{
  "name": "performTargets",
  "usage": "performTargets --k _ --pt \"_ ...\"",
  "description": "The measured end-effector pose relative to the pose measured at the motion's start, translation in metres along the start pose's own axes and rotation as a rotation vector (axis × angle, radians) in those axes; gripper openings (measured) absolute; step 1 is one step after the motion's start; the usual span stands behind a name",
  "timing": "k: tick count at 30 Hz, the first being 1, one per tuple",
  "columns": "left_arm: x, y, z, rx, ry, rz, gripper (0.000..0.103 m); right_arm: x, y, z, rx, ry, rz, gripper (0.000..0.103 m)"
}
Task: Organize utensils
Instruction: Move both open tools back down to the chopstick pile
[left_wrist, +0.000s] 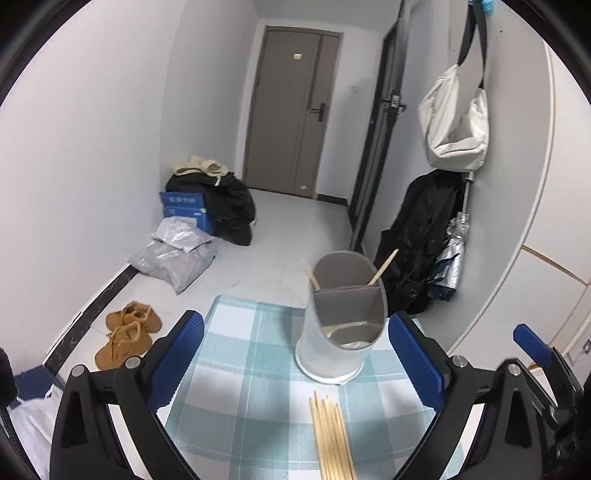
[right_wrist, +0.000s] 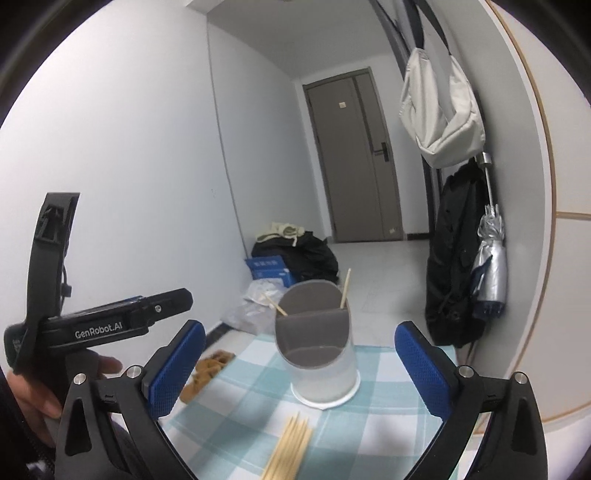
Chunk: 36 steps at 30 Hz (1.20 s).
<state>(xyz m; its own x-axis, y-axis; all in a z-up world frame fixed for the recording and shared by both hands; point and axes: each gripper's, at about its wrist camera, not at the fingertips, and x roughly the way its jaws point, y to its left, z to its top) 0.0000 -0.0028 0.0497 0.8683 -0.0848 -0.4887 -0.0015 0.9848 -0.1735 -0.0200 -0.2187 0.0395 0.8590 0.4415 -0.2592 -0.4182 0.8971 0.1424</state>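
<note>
White-walled hallway (left_wrist: 110, 129), checked tablecloth (left_wrist: 236, 369), grey door (left_wrist: 291, 110)

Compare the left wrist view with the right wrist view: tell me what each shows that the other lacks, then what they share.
Only the left wrist view shows the wooden utensil lying in the front compartment of the holder, and the pair of brown shoes in full.

Only the right wrist view shows the person's hand holding the left gripper from the side.

Both show the divided holder with two sticks in its back compartment, the chopstick bundle lying loose on the checked cloth, and the white bag.
</note>
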Motion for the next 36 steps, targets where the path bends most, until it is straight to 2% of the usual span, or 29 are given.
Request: performTargets --k 3,9,17,21,24,27,29,31,36 --pt "0.004 0.005 -0.012 -0.013 0.004 0.037 0.098 0.006 0.004 -0.009 -0.016 0.032 -0.003 0.103" --pt "0.021 0.017 -0.036 -0.047 0.066 0.038 0.098 0.019 0.003 -0.033 -0.008 0.118 -0.023 0.103" --pt "0.053 0.034 -0.062 -0.081 0.178 0.051 0.098 0.049 -0.006 -0.068 -0.005 0.298 -0.013 0.102" --pt "0.065 0.045 -0.065 -0.098 0.219 0.078 0.098 0.072 -0.012 -0.090 0.007 0.424 -0.002 0.079" --pt "0.070 0.052 -0.061 -0.111 0.222 0.091 0.098 0.093 -0.019 -0.105 0.031 0.521 -0.012 0.068" --pt "0.077 0.057 -0.059 -0.119 0.239 0.112 0.098 0.112 -0.023 -0.118 0.061 0.603 0.000 0.046" --pt "0.080 0.060 -0.057 -0.136 0.253 0.118 0.098 0.126 -0.023 -0.126 0.049 0.664 -0.017 0.044" --pt "0.082 0.064 -0.055 -0.153 0.266 0.127 0.098 0.139 -0.022 -0.132 0.033 0.714 -0.028 0.033" --pt "0.085 0.072 -0.053 -0.204 0.293 0.135 0.098 0.155 -0.020 -0.140 0.032 0.787 -0.040 0.031"
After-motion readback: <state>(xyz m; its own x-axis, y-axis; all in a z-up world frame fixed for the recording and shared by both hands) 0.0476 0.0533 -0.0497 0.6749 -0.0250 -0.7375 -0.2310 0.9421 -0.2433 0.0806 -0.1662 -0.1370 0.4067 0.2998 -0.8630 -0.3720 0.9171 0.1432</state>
